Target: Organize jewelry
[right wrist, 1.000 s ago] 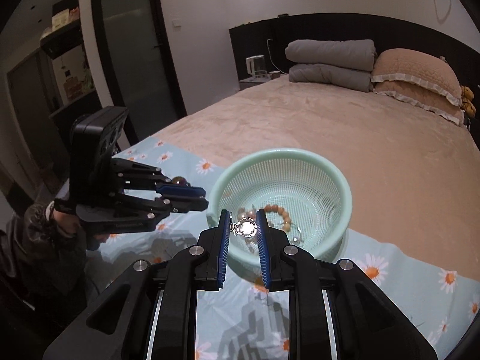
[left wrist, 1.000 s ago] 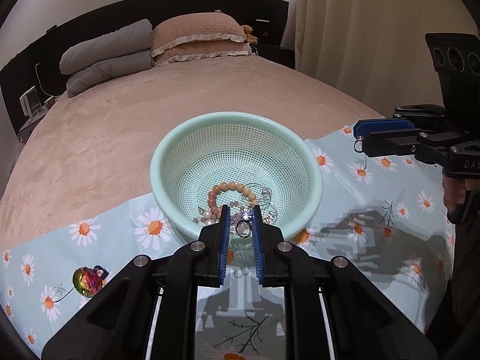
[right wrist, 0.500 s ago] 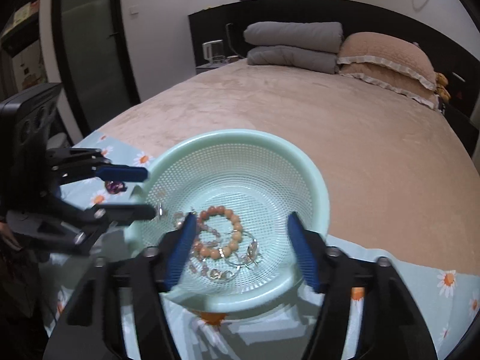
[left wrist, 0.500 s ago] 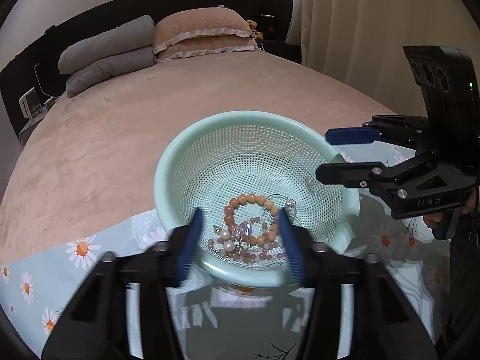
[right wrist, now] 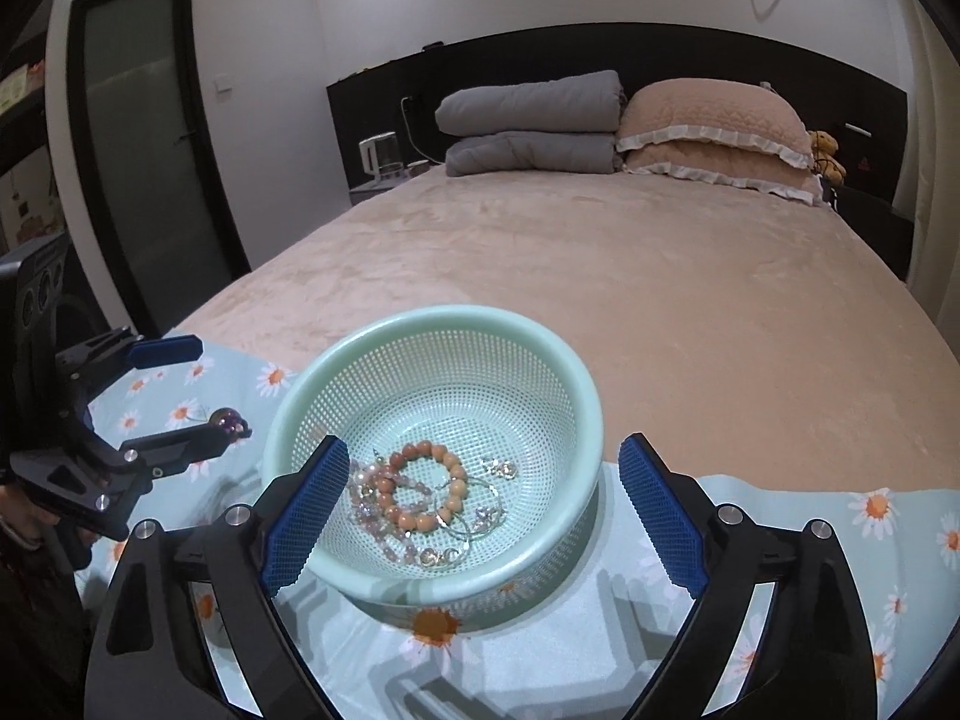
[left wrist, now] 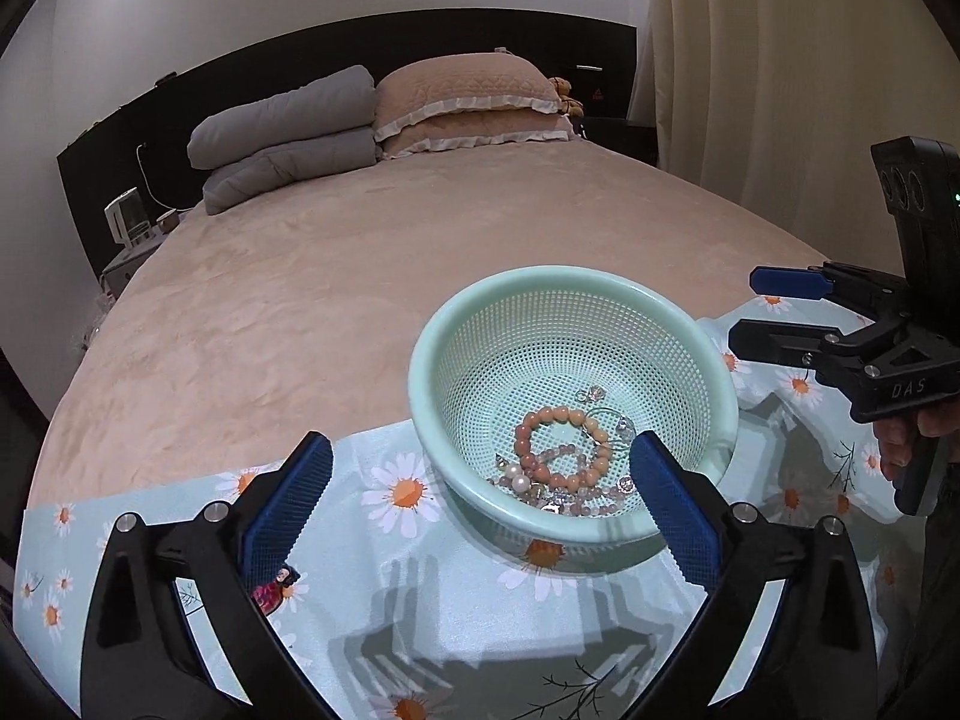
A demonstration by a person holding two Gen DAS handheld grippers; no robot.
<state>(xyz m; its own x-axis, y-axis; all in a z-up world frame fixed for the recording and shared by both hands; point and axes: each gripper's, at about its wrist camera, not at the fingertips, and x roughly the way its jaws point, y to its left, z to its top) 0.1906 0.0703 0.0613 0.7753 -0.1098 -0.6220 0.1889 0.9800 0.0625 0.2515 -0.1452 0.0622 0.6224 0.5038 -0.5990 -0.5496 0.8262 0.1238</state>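
A mint-green mesh basket stands on a daisy-print cloth on the bed. Inside lie an orange bead bracelet, pale bead strands and silver earrings. My left gripper is open and empty, just short of the basket's near rim; it also shows at the left of the right wrist view. My right gripper is open and empty over the basket's near side; it also shows at the right of the left wrist view. An iridescent bead ornament lies on the cloth left of the basket.
The daisy cloth covers the bed's near edge. Behind it is the beige bedspread, with grey folded duvets and pink pillows at the headboard. A curtain hangs on the right; a door stands on the left.
Both grippers were shut on small silver earrings a second ago. Both have opened wide, and the earrings now lie in the basket. The left gripper has drawn back to the left.
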